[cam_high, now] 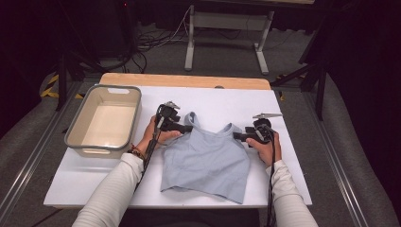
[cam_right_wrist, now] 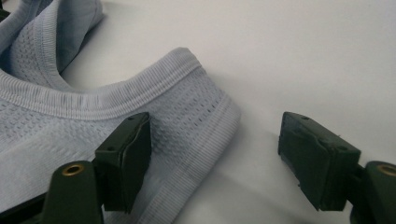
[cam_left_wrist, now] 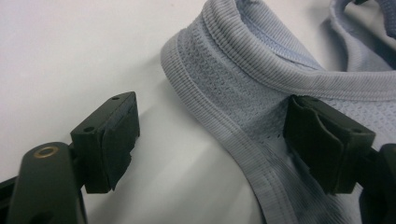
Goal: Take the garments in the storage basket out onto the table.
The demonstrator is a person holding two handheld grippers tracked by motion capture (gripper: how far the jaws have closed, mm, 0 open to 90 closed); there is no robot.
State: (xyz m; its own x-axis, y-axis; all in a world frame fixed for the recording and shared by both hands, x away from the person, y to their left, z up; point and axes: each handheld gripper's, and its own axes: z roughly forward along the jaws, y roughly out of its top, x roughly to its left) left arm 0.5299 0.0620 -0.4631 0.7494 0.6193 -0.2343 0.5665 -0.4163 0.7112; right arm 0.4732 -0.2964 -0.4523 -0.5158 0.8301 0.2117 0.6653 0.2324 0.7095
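A light blue knit tank top (cam_high: 205, 161) lies flat on the white table (cam_high: 227, 101), straps pointing away from the person. My left gripper (cam_high: 187, 128) is at the top's left shoulder strap (cam_left_wrist: 219, 79). It is open (cam_left_wrist: 217, 140), one jaw over the mesh fabric and the other on bare table, so the strap's edge lies between them. My right gripper (cam_high: 238, 136) is at the right shoulder strap (cam_right_wrist: 187, 107). It is open too (cam_right_wrist: 222, 158), straddling that strap's outer edge the same way. Neither gripper has closed on the cloth.
A beige plastic tub (cam_high: 101, 147) stands empty at the table's left, close to the left hand. A wooden strip (cam_high: 184, 80) runs along the far table edge. Behind it, on the floor, are a white metal frame (cam_high: 227, 21) and cables.
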